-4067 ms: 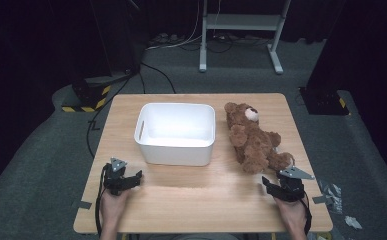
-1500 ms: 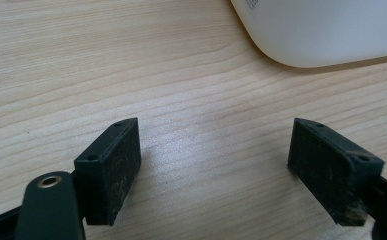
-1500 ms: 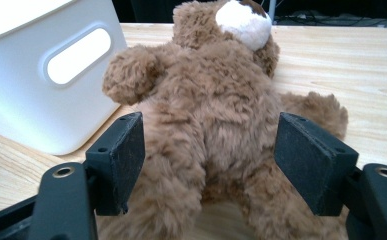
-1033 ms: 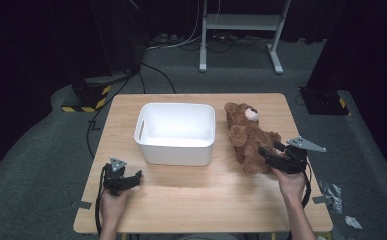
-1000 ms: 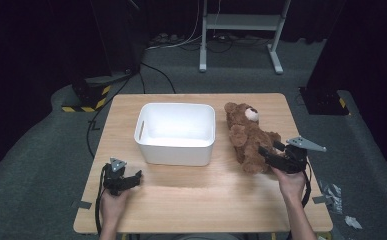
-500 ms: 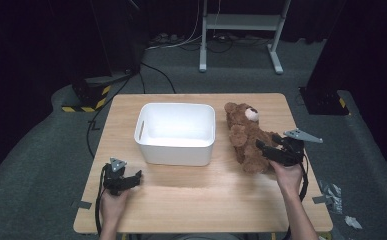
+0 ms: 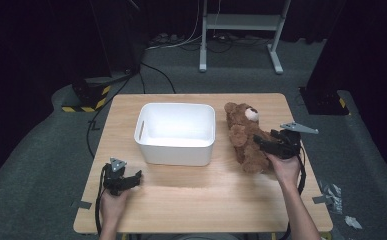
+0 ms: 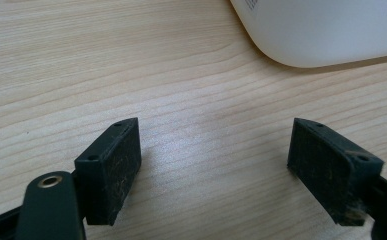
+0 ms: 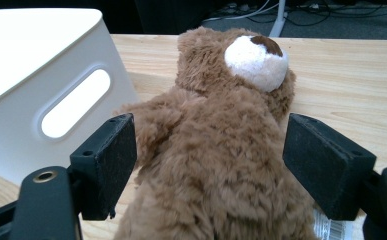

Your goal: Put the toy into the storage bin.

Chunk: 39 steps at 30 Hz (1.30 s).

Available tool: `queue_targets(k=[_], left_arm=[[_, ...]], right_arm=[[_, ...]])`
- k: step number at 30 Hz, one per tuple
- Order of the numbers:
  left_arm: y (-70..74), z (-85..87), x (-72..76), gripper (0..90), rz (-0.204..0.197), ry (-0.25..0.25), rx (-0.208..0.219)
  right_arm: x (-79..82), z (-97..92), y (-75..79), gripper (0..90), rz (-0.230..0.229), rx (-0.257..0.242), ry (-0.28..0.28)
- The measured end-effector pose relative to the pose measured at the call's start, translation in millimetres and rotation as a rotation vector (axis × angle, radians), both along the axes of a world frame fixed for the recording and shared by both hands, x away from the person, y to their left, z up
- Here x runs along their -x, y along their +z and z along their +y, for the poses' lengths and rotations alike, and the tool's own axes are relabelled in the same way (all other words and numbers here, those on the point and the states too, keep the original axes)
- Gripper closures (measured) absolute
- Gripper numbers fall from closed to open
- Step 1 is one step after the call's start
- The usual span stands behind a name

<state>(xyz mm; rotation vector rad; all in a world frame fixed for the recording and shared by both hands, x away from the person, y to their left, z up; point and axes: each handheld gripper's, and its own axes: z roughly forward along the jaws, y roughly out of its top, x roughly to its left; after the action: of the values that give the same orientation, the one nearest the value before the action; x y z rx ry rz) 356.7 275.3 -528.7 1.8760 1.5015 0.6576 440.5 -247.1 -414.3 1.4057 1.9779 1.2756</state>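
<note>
1. One wooden tabletop (image 7: 181,200) carries everything I am working with; it is the largest thing in my high view, with dark floor and cables around it.
2. Next in size is the white bin (image 7: 176,132), standing upright left of the table's middle. In my right gripper view its side wall with a slot handle (image 9: 73,102) sits at the left.
3. Just right of the bin lies the brown teddy bear (image 7: 246,137), flat on the tabletop, head toward the far edge and white muzzle facing up. It lies near the bin; I cannot tell whether they touch.
4. My right hand-held gripper (image 7: 268,145) is at the bear's near right side. Its jaws have just been opening and now stand spread wide, with the bear's furry body (image 9: 216,165) between them. The pads sit at either flank and do not press in, though the left pad brushes the fur.
5. My left hand-held gripper (image 7: 131,178) sits low at the near left of the tabletop, near the bin's near left corner. Its jaws are spread, with bare wood between them (image 8: 211,165).
</note>
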Motion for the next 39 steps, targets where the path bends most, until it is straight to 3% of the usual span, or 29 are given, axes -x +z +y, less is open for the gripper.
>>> queue_targets(k=[20,39], left_arm=[[-0.1,-0.1,0.0,21.4,-0.001,0.0,0.002],[0.2,0.4,0.1,21.4,0.001,-0.005,-0.006]], right_arm=[[-33.5,16.1,2.1,22.1,0.035,0.055,0.012],[-70.3,25.7,-10.3,22.7,0.125,0.095,-0.011]])
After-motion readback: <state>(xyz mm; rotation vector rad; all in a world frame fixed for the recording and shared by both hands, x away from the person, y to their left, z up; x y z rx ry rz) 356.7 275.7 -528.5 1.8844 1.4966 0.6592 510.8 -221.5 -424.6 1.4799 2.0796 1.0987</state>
